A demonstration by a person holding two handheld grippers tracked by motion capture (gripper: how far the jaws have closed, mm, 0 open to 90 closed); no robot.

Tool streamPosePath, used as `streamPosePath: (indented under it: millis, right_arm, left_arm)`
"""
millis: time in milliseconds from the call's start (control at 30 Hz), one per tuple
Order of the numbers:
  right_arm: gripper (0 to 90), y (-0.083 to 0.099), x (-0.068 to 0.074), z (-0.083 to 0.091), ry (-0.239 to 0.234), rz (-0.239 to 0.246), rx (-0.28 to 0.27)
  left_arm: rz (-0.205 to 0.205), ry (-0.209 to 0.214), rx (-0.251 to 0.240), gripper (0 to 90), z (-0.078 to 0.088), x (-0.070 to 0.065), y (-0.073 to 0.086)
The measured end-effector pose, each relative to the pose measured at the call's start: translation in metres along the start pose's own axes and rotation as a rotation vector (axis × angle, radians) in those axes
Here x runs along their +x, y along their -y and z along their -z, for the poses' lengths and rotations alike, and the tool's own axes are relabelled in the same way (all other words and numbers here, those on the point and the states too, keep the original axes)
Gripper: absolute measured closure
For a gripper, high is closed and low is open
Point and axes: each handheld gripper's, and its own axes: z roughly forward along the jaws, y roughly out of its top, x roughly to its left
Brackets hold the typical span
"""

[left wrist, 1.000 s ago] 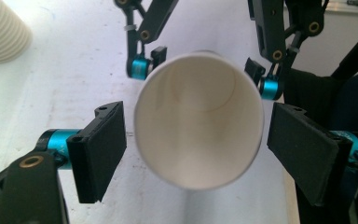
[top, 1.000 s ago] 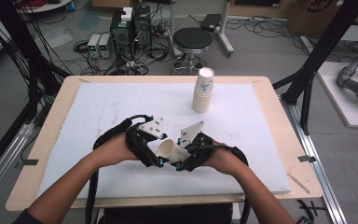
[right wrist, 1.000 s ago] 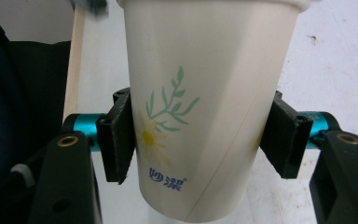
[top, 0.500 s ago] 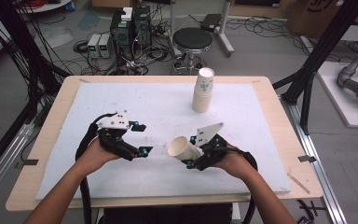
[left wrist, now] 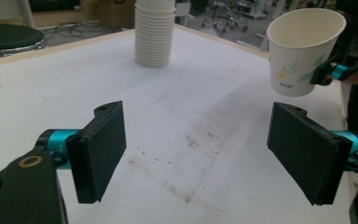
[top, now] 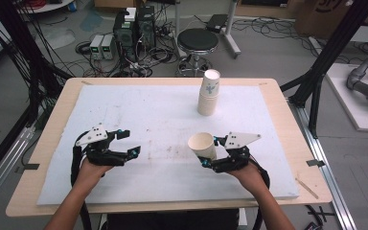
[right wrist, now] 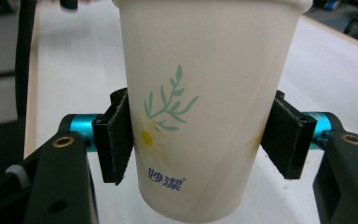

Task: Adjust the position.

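A white paper cup (top: pixel 202 145) with a green sprig and daisy print stands nearly upright just above the mat, mouth up. My right gripper (top: pixel 210 152) is shut on the paper cup (right wrist: pixel 205 107); both pads press its lower sides, though the jaws have just been opening a little. Well to the left of it, my left gripper (top: pixel 130 143) is low over the mat. That left gripper (left wrist: pixel 196 158) is open, with bare mat between its pads, and it looks across at the cup (left wrist: pixel 303 51).
A stack of paper cups (top: pixel 208 93) stands upside down at the mat's far middle, also seen as the stack (left wrist: pixel 154 32). The white mat (top: pixel 148 110) covers a wooden table (top: pixel 287 124). A stool (top: pixel 198 40) and cabled gear lie beyond.
The two hands have drawn apart: the left gripper let go of the cup and moved left and down, and the right gripper carried the cup rightward and tipped it upright.
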Motion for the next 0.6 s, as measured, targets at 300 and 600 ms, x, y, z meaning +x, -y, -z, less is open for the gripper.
streamPosePath:
  millis: [300,600]
  right_arm:
    - [33.8,0.01,-0.003,0.008,0.084,-0.045,-0.081]
    - [33.9,0.016,-0.008,0.02,0.185,-0.078,-0.137]
  left_arm:
    - [0.019,-0.021,-0.016,19.7,0.0,0.004,0.012]
    - [0.003,-0.046,-0.013,20.1,0.003,0.007,0.017]
